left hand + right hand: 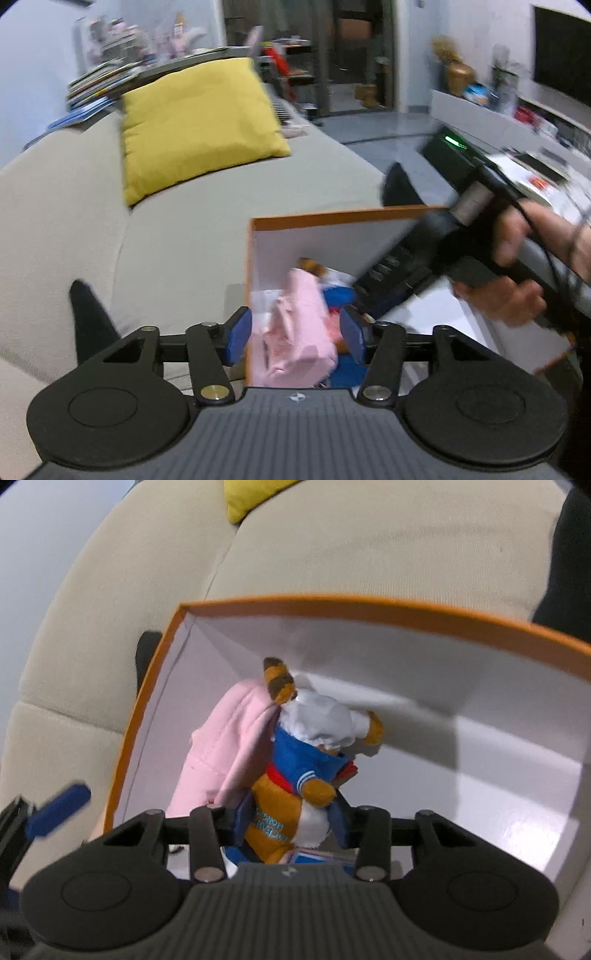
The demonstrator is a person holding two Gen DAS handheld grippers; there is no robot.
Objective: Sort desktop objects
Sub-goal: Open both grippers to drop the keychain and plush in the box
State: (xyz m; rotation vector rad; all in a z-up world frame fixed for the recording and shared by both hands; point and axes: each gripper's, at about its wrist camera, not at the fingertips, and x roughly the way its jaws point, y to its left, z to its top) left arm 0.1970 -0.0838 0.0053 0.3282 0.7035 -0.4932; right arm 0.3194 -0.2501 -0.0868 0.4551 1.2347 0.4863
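Box sits on the sofa, orange rim, white inside. Two items in it at the left end: pink pouch and plush toy, touching each other, pouch on the left. Right tool is down in the box with its blue pads on either side of the toy's lower body; looks like it's pinching the toy, so the toy is either just arriving or not yet let go, can't tell which. Left tool hangs over the box's near left corner, jaws spread, pouch visible in the gap but pads clear of it, so I read the pouch as dropped off. Far end of the box is bare. Progress: at least one item sorted, second nearly. What's left outside the box isn't visible; the right-side table is too blurred to judge.
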